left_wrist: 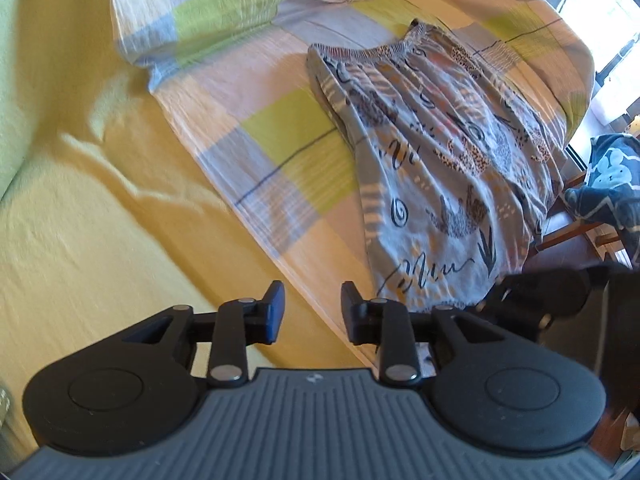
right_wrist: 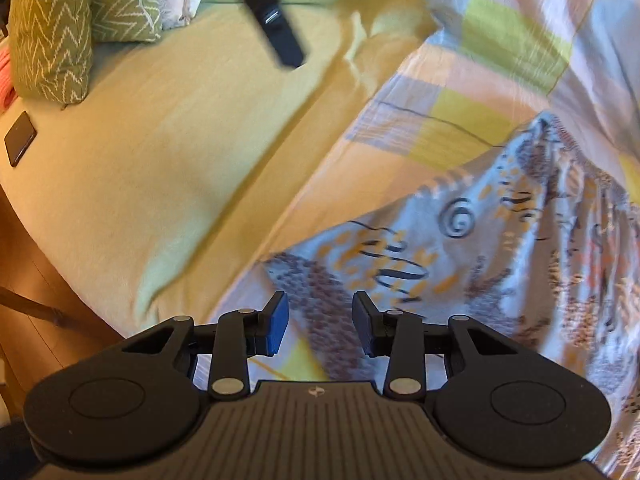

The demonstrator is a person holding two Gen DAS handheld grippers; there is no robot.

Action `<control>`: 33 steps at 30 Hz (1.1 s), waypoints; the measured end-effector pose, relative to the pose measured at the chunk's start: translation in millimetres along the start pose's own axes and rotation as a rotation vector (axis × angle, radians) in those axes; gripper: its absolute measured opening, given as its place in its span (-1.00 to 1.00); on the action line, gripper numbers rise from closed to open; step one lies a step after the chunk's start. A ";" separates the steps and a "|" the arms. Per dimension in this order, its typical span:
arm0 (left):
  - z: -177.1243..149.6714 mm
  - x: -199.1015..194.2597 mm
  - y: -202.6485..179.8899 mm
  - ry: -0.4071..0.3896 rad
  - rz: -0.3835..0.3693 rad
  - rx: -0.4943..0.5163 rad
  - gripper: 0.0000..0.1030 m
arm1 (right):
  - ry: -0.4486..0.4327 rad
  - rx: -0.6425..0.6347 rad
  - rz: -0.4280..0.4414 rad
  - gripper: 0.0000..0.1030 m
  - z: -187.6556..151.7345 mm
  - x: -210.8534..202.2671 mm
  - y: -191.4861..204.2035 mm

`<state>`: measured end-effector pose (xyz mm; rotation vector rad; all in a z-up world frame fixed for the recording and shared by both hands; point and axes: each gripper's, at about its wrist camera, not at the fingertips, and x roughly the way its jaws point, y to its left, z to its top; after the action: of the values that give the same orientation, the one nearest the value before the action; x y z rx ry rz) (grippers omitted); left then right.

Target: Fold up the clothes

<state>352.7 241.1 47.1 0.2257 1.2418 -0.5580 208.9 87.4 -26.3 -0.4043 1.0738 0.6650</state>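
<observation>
A grey patterned garment (left_wrist: 432, 152) with an elastic waistband lies spread on a checked pastel blanket (left_wrist: 280, 128) on a bed, waistband far, hem near. My left gripper (left_wrist: 312, 312) is open and empty, above the blanket's edge just left of the garment's near hem. In the right wrist view the same garment (right_wrist: 460, 248) fills the lower right. My right gripper (right_wrist: 320, 320) is open and empty, hovering over the garment's near corner. The left gripper's body (right_wrist: 276, 28) shows at the top of the right wrist view.
A yellow sheet (left_wrist: 100, 240) covers the bed left of the blanket. Green zigzag pillows (right_wrist: 52, 52) sit at the far left, with a dark phone (right_wrist: 20, 138) next to them. A wooden chair with dark blue cloth (left_wrist: 604, 196) stands at the right.
</observation>
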 end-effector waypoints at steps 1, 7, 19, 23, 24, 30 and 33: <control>4.4 2.0 1.5 0.003 -0.004 -0.005 -0.48 | 0.000 -0.008 -0.017 -0.23 3.2 6.5 7.6; 24.6 17.2 -6.0 0.080 -0.040 0.044 -0.38 | 0.066 0.037 -0.042 -0.07 7.6 48.1 18.8; 59.0 32.1 -6.1 0.164 -0.061 0.055 -0.16 | 0.071 0.130 -0.037 0.10 31.8 41.6 14.0; 67.8 52.2 -5.5 0.176 -0.105 0.154 -0.16 | 0.114 0.232 -0.066 0.03 34.9 54.9 12.8; 70.4 58.6 -3.5 0.177 -0.118 0.168 -0.16 | 0.110 0.262 -0.073 0.01 33.6 56.9 9.0; 90.8 81.8 3.3 0.186 -0.166 0.224 -0.05 | 0.135 0.423 -0.099 -0.80 29.4 45.5 -9.4; 110.0 93.4 4.2 0.161 -0.167 0.238 0.07 | 0.114 0.457 -0.112 -1.00 25.4 30.1 -19.5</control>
<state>465.9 168.5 -5.6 0.3749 1.3570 -0.8472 248.5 97.3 -42.7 -0.1049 1.2621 0.2844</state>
